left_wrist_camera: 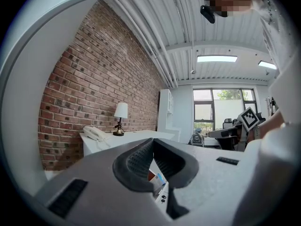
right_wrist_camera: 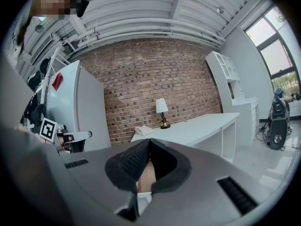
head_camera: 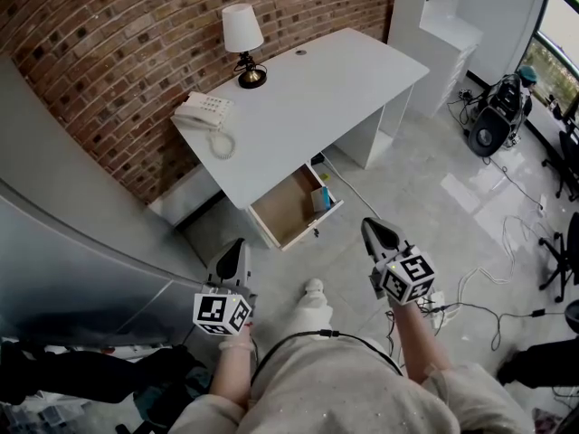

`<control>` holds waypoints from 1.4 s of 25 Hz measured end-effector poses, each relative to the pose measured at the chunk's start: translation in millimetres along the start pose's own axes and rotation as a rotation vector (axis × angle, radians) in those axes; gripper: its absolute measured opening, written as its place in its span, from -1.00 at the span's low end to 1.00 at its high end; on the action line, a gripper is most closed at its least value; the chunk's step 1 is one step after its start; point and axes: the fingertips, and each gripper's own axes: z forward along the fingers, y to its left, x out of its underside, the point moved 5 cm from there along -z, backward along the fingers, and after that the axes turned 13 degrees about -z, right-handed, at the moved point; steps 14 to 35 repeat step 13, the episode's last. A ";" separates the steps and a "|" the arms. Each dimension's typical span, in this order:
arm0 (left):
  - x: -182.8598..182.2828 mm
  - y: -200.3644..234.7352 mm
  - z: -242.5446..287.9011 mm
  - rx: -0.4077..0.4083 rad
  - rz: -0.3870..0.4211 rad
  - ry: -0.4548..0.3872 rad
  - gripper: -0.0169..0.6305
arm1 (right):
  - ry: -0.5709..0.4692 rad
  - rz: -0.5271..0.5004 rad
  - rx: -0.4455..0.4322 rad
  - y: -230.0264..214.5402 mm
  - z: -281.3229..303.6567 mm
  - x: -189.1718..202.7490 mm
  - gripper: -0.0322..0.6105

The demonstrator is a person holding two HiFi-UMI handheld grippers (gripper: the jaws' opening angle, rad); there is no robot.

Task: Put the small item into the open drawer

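Drawer (head_camera: 282, 213) stands pulled out from under the white desk (head_camera: 308, 89), its wooden floor showing in the head view. The small item (head_camera: 320, 198), a blue and white packet, lies inside the drawer against its 3 o'clock side, touched by neither gripper.

The left gripper (head_camera: 237, 244) is at about 7 o'clock from the drawer, well apart from it. Its jaws are pressed together with nothing between them, and in its own view the packet shows beyond the tips. The right gripper (head_camera: 373, 227) is at about 4 o'clock from the drawer, and its jaws are also closed and empty.

On the desk, a table lamp (head_camera: 242, 39) stands at 12 o'clock. A white telephone (head_camera: 203, 111) sits at 9 o'clock, next to the brick wall (head_camera: 109, 43).
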 end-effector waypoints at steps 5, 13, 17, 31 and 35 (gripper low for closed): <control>0.9 2.0 -2.0 -0.005 -0.004 0.002 -0.93 | -0.002 0.006 -0.009 2.0 2.9 0.1 -0.88; 3.6 8.0 -0.1 -0.014 -0.008 0.004 -0.93 | -0.001 0.016 -0.018 2.0 7.8 4.3 -0.88; 3.6 8.0 -0.1 -0.014 -0.008 0.004 -0.93 | -0.001 0.016 -0.018 2.0 7.8 4.3 -0.88; 3.6 8.0 -0.1 -0.014 -0.008 0.004 -0.93 | -0.001 0.016 -0.018 2.0 7.8 4.3 -0.88; 3.6 8.0 -0.1 -0.014 -0.008 0.004 -0.93 | -0.001 0.016 -0.018 2.0 7.8 4.3 -0.88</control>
